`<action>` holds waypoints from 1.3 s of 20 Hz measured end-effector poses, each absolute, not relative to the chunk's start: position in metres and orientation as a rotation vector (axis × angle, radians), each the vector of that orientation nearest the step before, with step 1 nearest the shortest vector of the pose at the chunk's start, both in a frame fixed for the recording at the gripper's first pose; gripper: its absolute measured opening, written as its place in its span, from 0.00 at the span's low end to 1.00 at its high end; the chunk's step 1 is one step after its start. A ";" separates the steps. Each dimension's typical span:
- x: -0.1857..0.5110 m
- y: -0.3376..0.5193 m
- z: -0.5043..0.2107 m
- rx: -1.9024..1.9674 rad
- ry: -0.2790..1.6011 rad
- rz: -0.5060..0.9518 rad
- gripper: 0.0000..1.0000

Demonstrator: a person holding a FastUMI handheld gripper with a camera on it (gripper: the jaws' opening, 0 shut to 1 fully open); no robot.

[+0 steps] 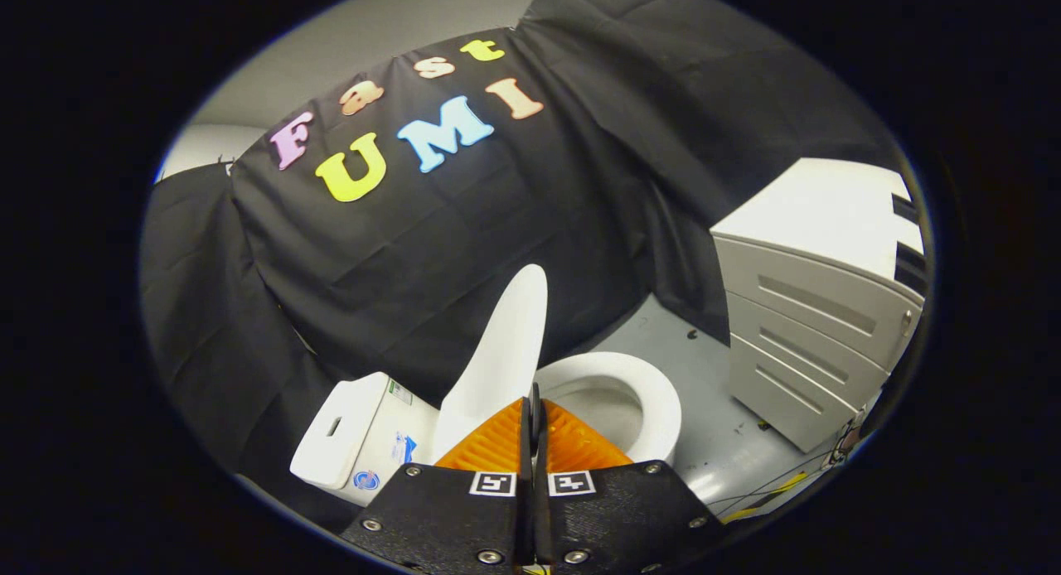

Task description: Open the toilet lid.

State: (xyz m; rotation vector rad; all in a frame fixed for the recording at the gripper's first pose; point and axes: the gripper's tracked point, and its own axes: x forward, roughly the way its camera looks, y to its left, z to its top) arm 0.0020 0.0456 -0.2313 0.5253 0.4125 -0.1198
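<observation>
On the left, the tank (352, 438) is seen, white, with a slot in its top. Small stickers are stuck on its side, but the writing on them is too small to be read.

Next to the tank, the lid (506, 351) is seen. It is lifted up and stands nearly straight, edge-on to the camera. Its long side runs from the hinge by the tank up toward the black cloth wall (464, 227). The lid rises just ahead of the claw (535, 413) and a little to its left. The lower part of the lid is hidden behind the left finger.

The claw is held together, with only a thin gap seen between the two fingers. It cannot be told if the edge of the lid is pinched in that gap or only sits behind it. Two square black-and-white tags are fixed on the claw's body.

Just right of the lid, the seat (655, 393) lies flat and the bowl is open to view. The task is judged to be nearly done. The lid may only need to be tipped back toward the tank and let go.

Far to the right, a grey cabinet (812, 310) with drawers stands on the floor (671, 335), well apart from the toilet.
</observation>
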 end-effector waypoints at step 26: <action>0.021 0.161 -0.131 0.128 0.332 -0.075 0.00</action>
